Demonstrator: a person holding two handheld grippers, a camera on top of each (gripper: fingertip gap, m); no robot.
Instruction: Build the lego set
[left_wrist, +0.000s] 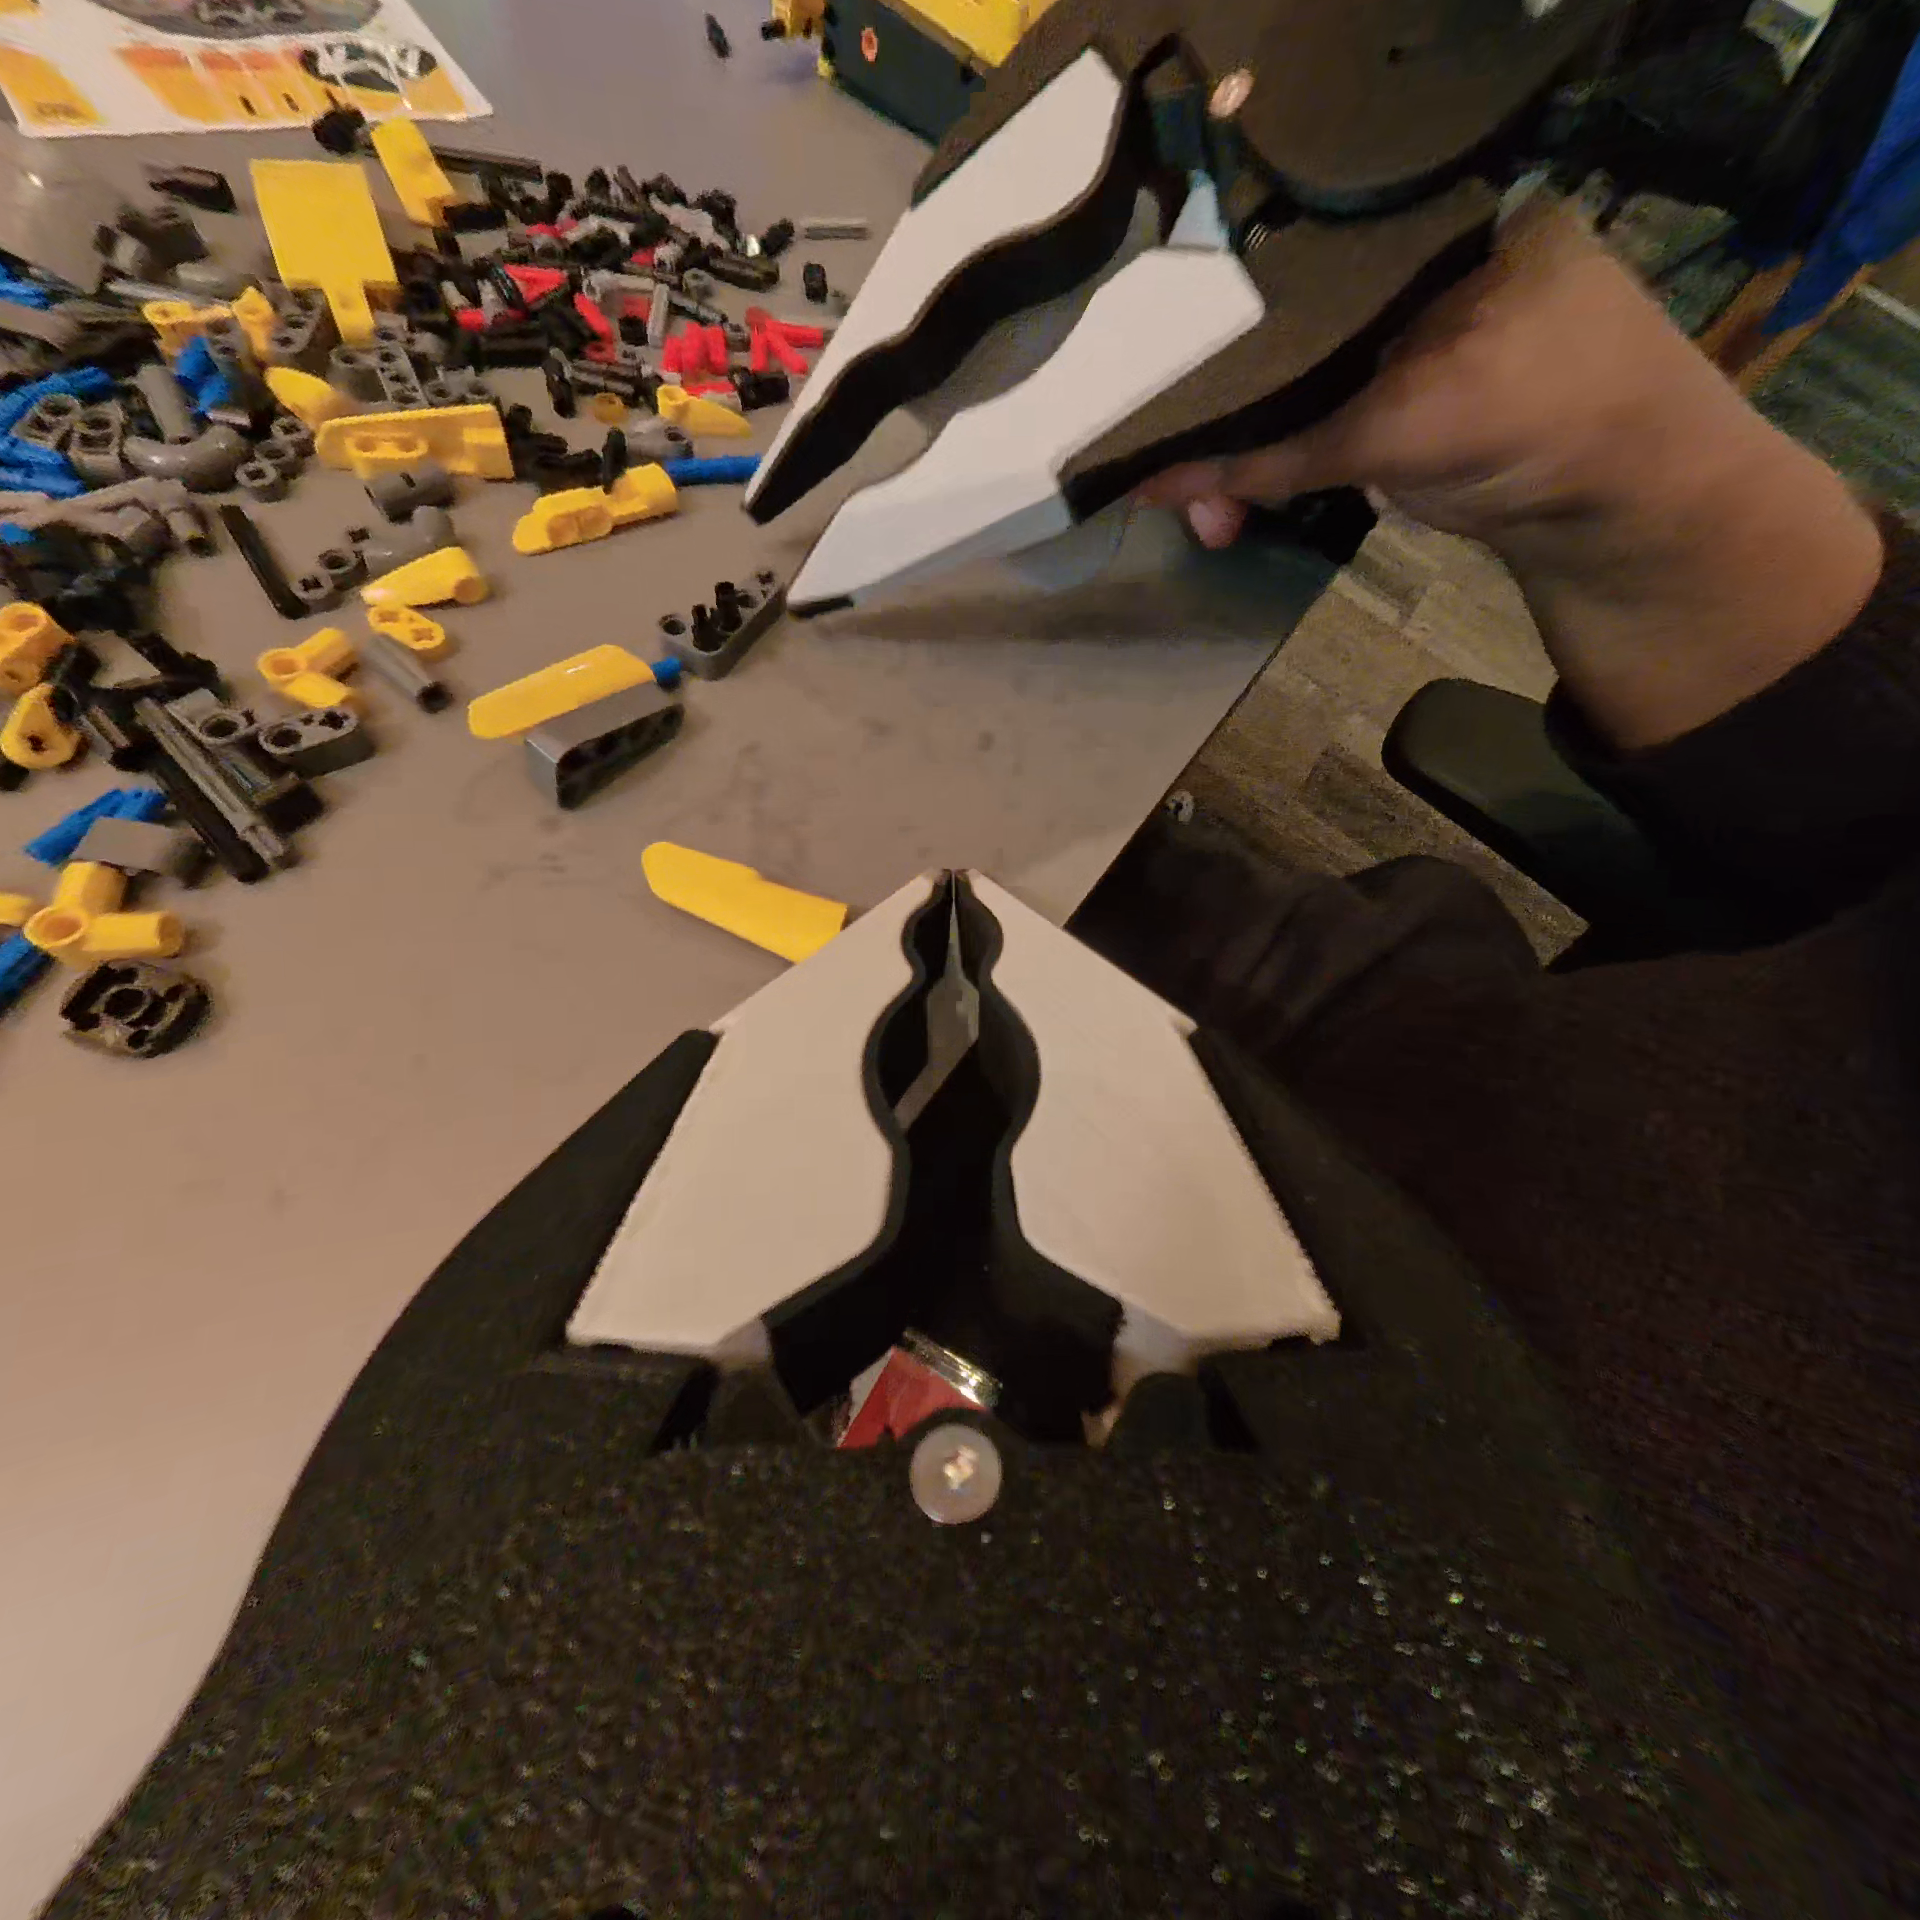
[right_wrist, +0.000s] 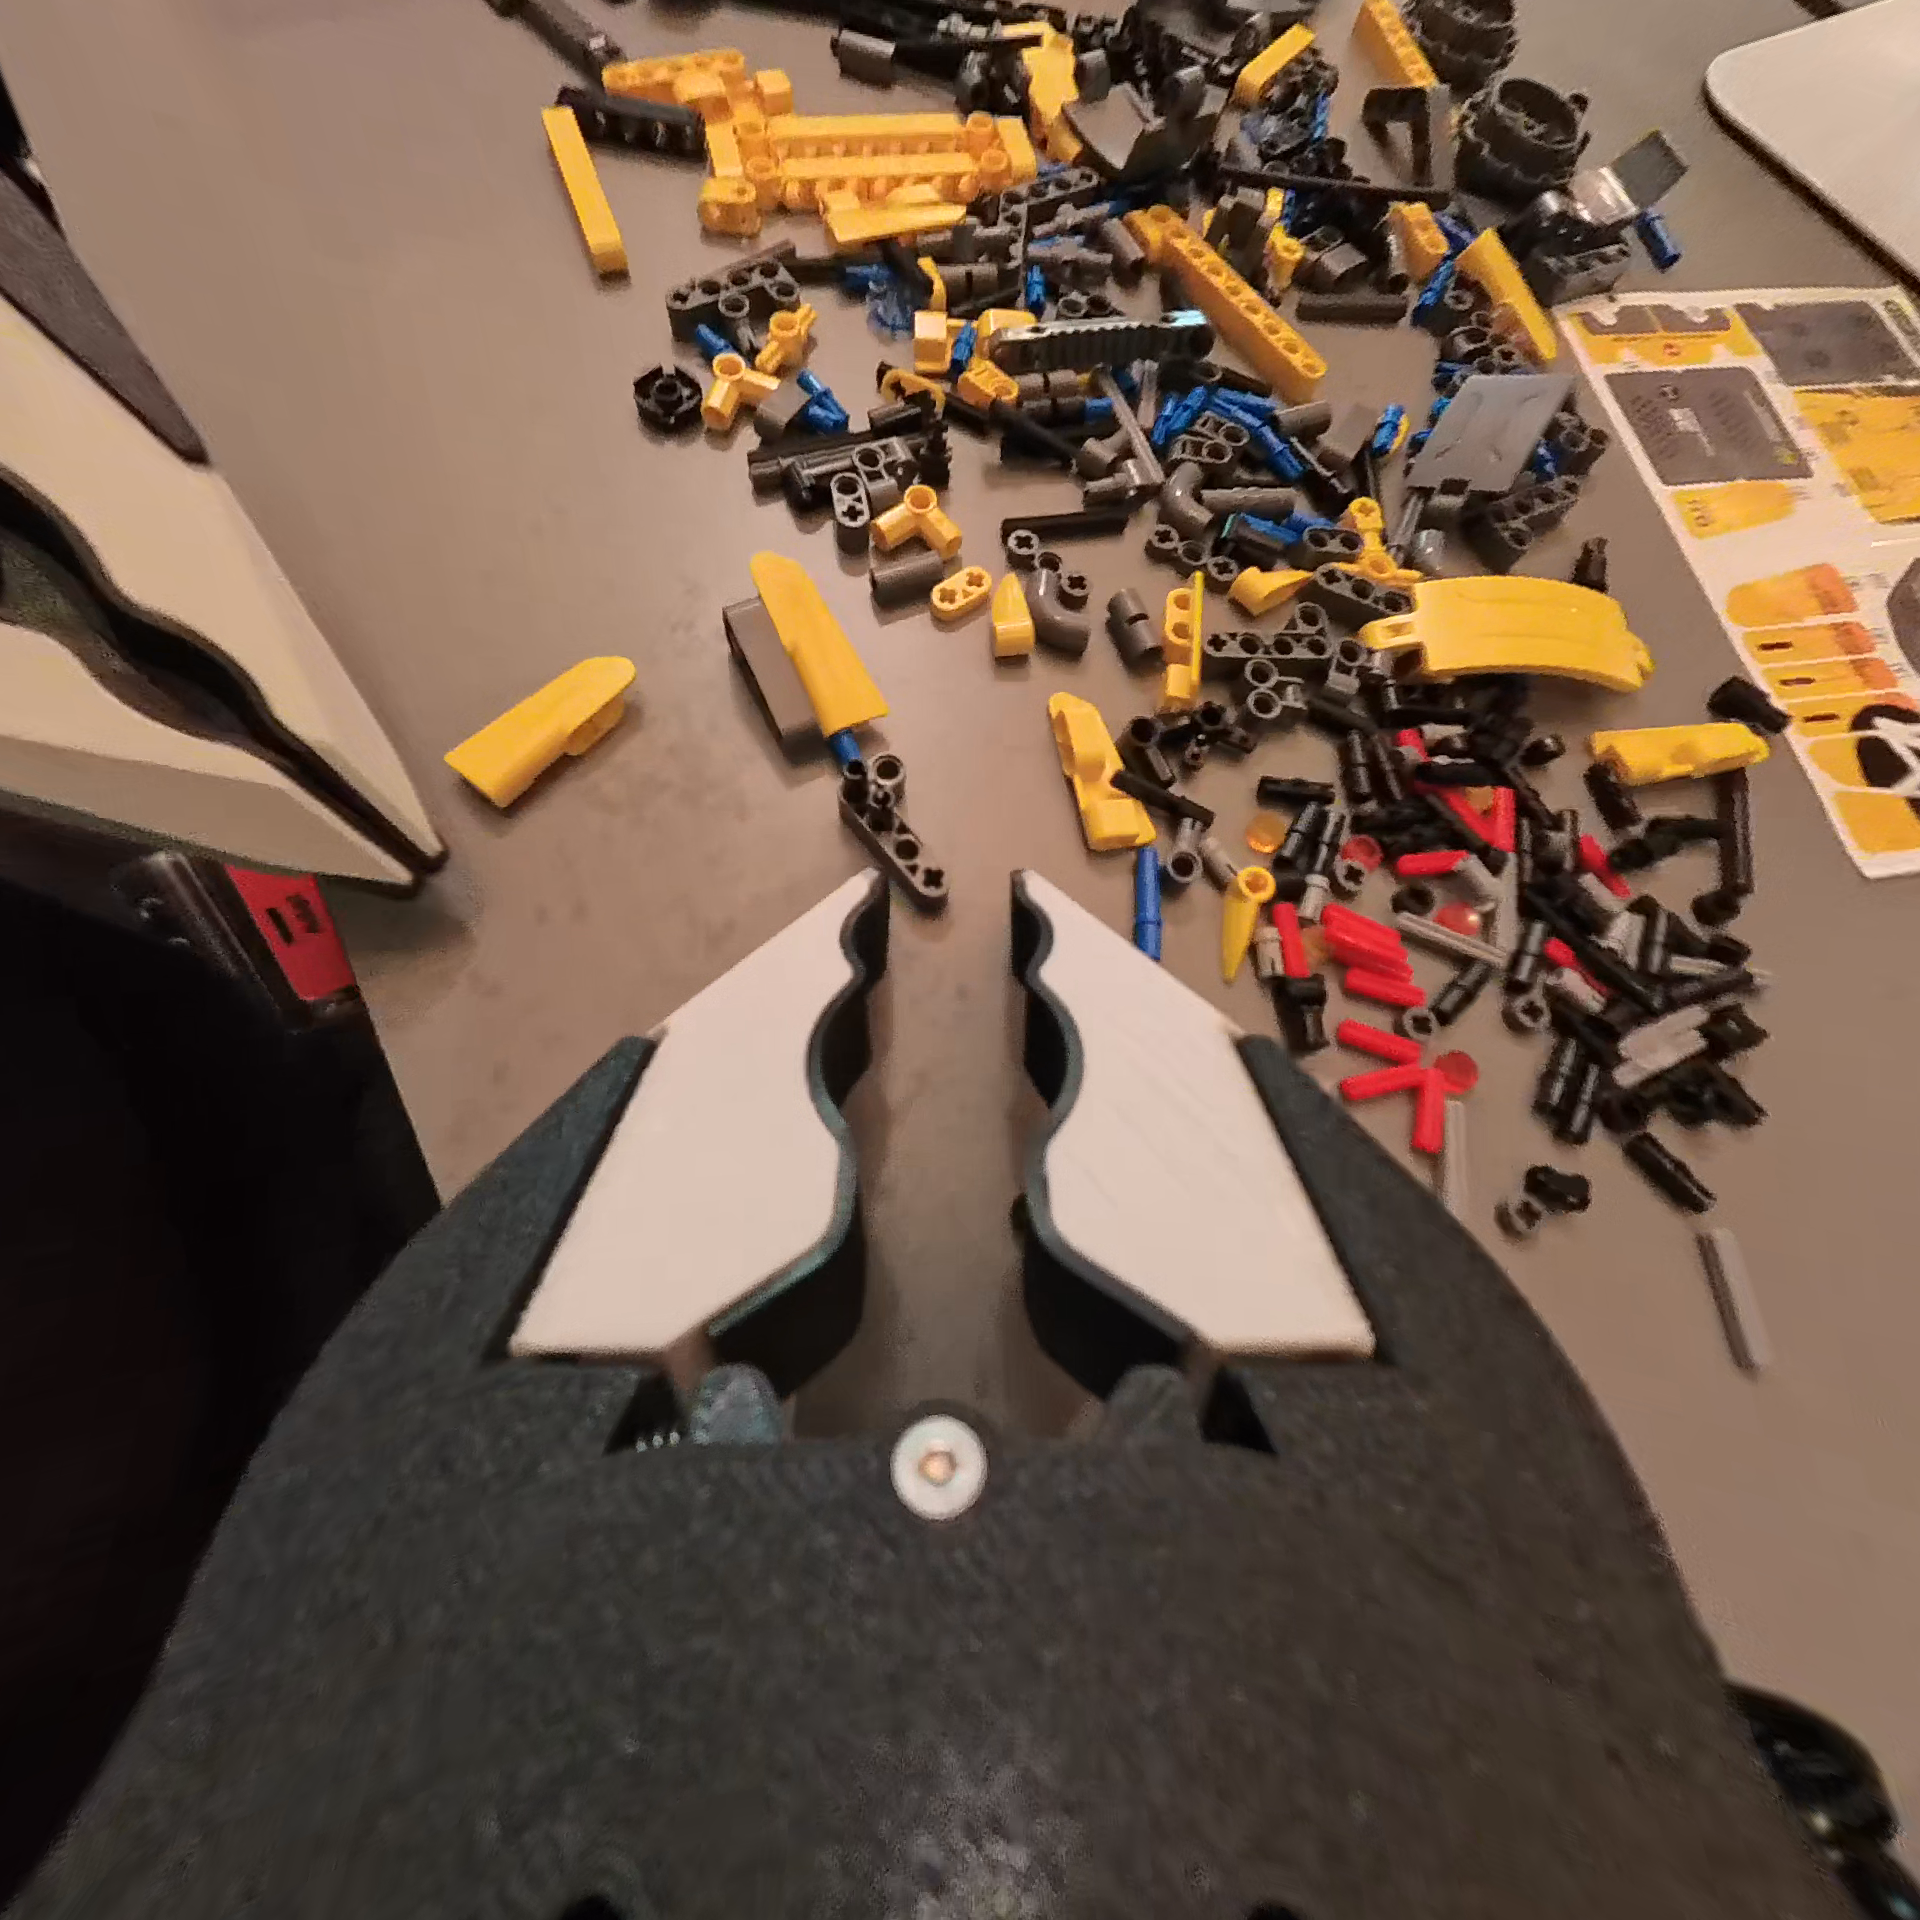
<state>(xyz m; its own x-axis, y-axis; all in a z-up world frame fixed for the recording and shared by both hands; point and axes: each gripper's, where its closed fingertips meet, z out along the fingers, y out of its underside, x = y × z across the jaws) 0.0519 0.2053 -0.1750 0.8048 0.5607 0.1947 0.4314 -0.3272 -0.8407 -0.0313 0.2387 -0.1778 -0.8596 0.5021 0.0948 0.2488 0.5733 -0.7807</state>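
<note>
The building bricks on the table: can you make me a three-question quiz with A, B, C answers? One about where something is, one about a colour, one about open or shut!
1. What lies nearest the right gripper?
A. a dark grey angled beam with holes
B. a green ball
C. a spoon

2. What colour is the lone curved panel just ahead of the left gripper?
A. pink
B. yellow
C. white

3. How are the two grippers set?
A. both wide open
B. left shut and empty, right open
C. left open, right shut on a brick

Answers:
1 A: the dark grey beam sits right by the tip of one finger in the right wrist view.
2 B: the panel is plain yellow against the grey table.
3 B: the left fingers meet at their tips with nothing between; the right fingers stand apart with bare table between them.
</note>
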